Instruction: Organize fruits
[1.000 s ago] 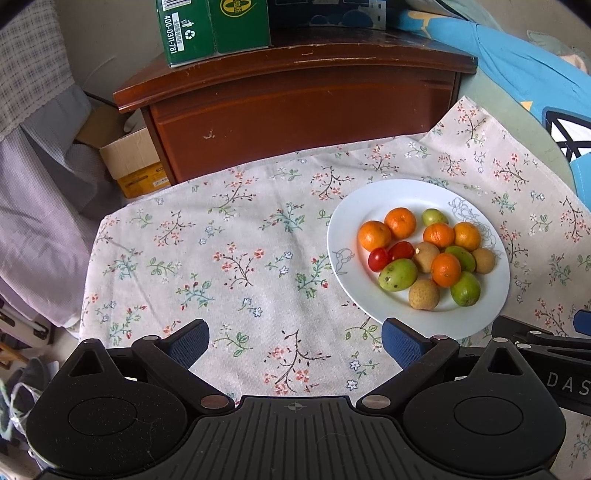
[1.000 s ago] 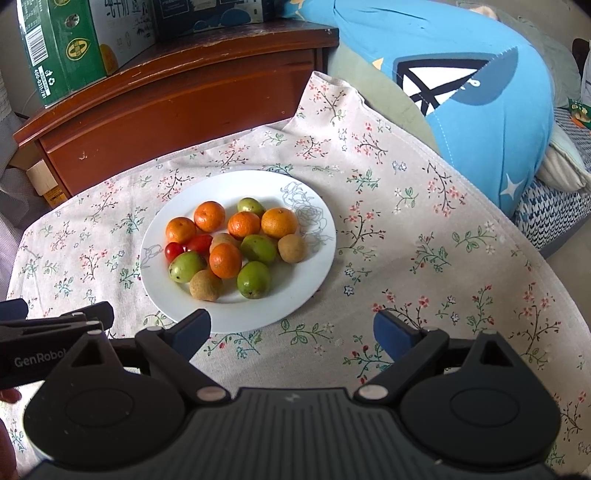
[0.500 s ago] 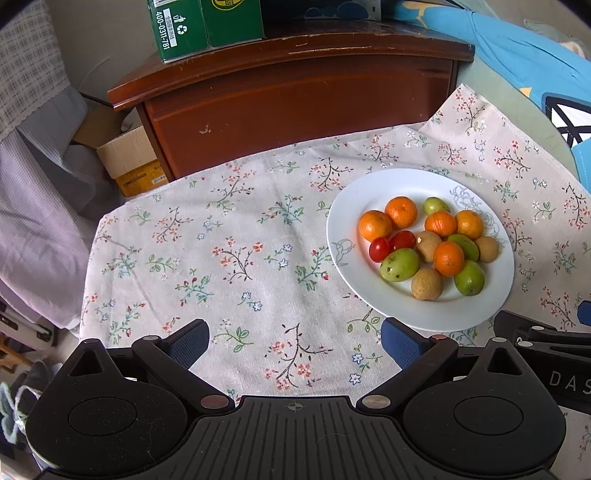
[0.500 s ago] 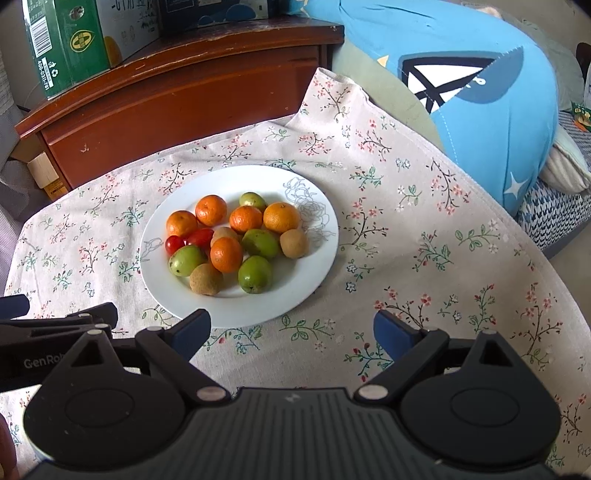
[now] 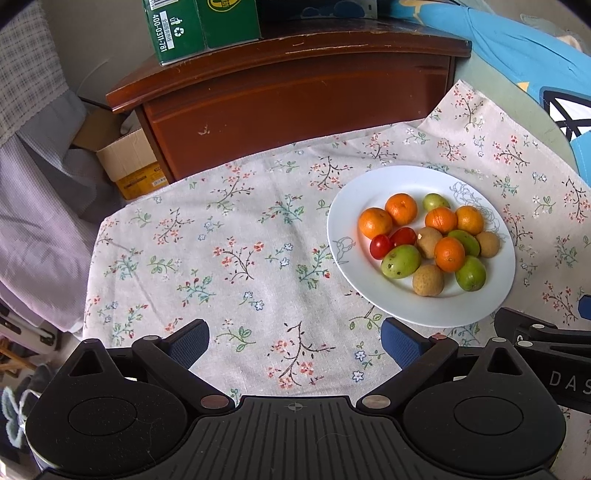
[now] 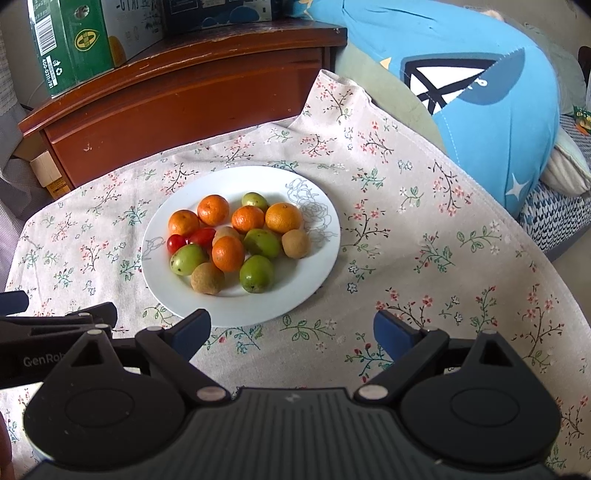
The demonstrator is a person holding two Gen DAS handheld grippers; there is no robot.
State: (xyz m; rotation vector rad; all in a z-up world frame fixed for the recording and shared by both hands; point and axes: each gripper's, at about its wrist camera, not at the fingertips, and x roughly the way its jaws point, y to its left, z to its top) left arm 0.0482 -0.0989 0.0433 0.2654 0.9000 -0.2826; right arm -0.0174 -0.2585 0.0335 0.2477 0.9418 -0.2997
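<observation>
Cardboard box (image 5: pixel 127 162): on the floor at far left, beside the wooden cabinet.
Green carton (image 5: pixel 199 26): on top of the wooden cabinet (image 5: pixel 295 96), behind the cloth.
Left claw (image 5: pixel 295 341): spread wide, nothing between its blue pads; it hovers over bare floral cloth, left of the plate.
Floral cloth (image 5: pixel 229 258): covers the worktop under both claws and the plate.
Plate (image 6: pixel 314 266): white, flat on the cloth, just ahead of the right claw's left finger; in the left wrist view it sits right of centre.
Fruits (image 6: pixel 236 240): all on the plate, clustered and touching.
Cherry tomatoes (image 6: pixel 192 238): two, red, at the cluster's left edge.
Oranges (image 6: pixel 212 209): five; four in a rear row, one in the centre.
Green fruits (image 6: pixel 256 274): four; two at front, one centre, one small at the rear.
Brown fruits (image 6: pixel 207 278): three; one front, one right, one partly hidden in the middle.
Right claw (image 6: pixel 291 332): spread wide, empty, above the cloth just short of the plate's near rim.
Blue cushion (image 6: pixel 480 85): at far right, beyond the cloth edge.
</observation>
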